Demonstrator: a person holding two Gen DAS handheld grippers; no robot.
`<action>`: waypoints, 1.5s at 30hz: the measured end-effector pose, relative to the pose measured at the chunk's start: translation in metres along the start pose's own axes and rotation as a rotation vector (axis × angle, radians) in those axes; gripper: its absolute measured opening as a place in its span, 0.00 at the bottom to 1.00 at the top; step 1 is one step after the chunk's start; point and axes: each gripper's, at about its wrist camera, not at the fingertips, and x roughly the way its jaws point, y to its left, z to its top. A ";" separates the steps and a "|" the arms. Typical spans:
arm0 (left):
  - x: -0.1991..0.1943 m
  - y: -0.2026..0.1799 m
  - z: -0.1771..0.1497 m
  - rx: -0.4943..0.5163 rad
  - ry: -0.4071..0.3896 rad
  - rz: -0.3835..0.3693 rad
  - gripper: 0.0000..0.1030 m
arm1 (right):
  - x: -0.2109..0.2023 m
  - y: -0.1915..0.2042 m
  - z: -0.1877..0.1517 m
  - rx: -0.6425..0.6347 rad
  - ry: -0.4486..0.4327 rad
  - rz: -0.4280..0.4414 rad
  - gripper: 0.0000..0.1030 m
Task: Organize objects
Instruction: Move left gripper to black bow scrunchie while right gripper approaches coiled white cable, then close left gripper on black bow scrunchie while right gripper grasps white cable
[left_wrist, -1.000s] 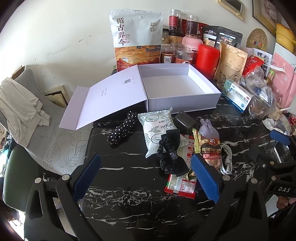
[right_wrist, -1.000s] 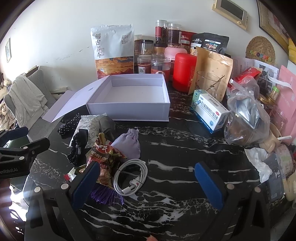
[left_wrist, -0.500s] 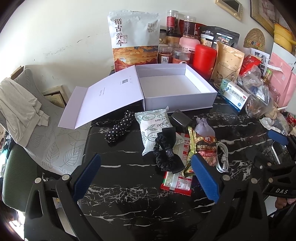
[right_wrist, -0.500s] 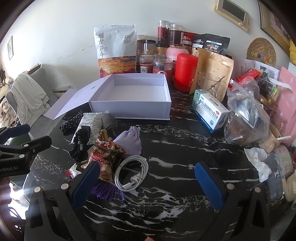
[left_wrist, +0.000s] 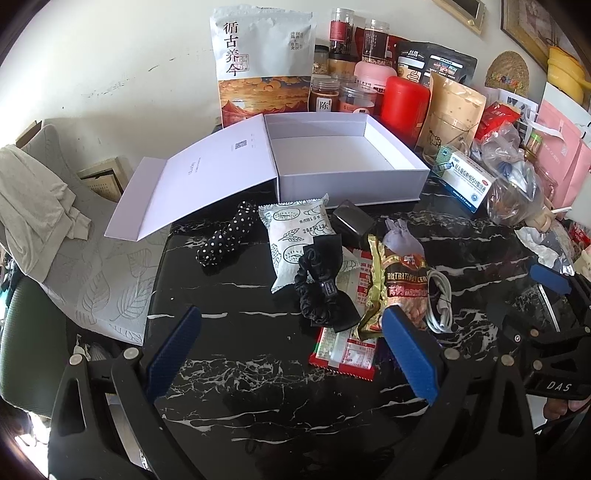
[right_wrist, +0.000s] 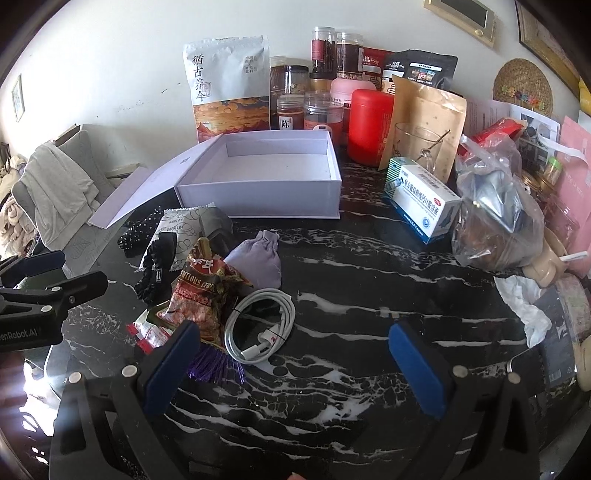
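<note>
Desk (left_wrist: 229, 373): black marble; white box (left_wrist: 343, 184) found empty, lid open.
Loose items (left_wrist: 317, 269): heaped just before box, unmoved.
Left hand-held gripper (left_wrist: 291, 350): spread, empty, drawn slightly back.
Right hand-held gripper (right_wrist: 291, 354): spread, empty; sorting unstarted.

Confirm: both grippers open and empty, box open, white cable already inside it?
Not quite. The cable is not in the box; it lies coiled on the table beside the snack pile, as the right wrist view shows. The box is open and empty. The rest holds: left gripper and right gripper are open and empty.
</note>
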 end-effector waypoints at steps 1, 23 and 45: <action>0.002 0.000 0.000 -0.002 0.006 -0.001 0.95 | 0.002 -0.001 -0.001 0.002 0.007 0.002 0.99; 0.070 -0.016 0.015 0.026 0.105 -0.035 0.90 | 0.060 -0.009 -0.002 -0.003 0.150 0.071 0.99; 0.121 0.000 0.011 -0.033 0.173 -0.098 0.56 | 0.099 -0.012 -0.006 -0.009 0.193 0.118 0.98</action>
